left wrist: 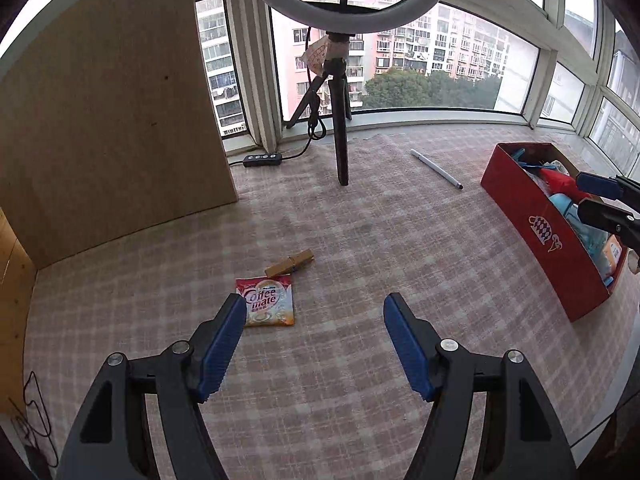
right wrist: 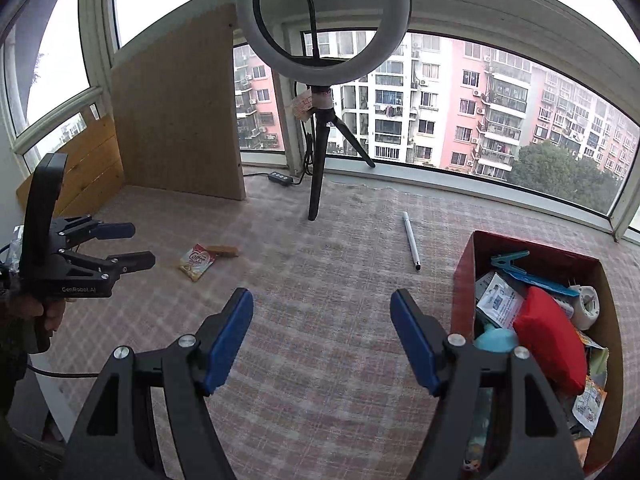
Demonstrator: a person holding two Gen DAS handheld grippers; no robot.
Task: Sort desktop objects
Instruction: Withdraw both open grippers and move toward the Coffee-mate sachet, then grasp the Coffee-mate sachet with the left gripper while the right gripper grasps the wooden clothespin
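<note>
A: Left wrist view: the left gripper (left wrist: 315, 312) is being held above the checked cloth (left wrist: 360, 248), its blue-padded jaws standing apart with nothing between them. A Coffee-mate sachet (left wrist: 266, 305) is being seen just ahead of the left pad, flat on the cloth, and a wooden clothespin (left wrist: 289, 263) is lying just beyond it, close to its far edge; whether they touch cannot be told.

B: And the right gripper (right wrist: 322, 308)?

A: It is likewise being held with its jaws wide and empty over bare cloth. A red cardboard box (right wrist: 464, 276) is being shown just to its right, filled with a red cushion-like thing (right wrist: 548, 344), a blue clip (right wrist: 510, 260), paper packets and other small items. A white pen (right wrist: 411, 240) is lying ahead on the cloth, between the box and a black tripod (right wrist: 318, 160).

B: How are the two grippers being placed relative to each other?

A: Well apart. In the right wrist view the left one is being seen at the far left, gripped by a hand (right wrist: 44, 312); the sachet and clothespin are lying beyond it.

B: The room?

A: A ring light (right wrist: 323, 20) is being carried by the tripod. Wooden boards (right wrist: 176, 120) are being propped at the left, and a bay window (right wrist: 480, 120) is showing pink and white apartment blocks.
</note>
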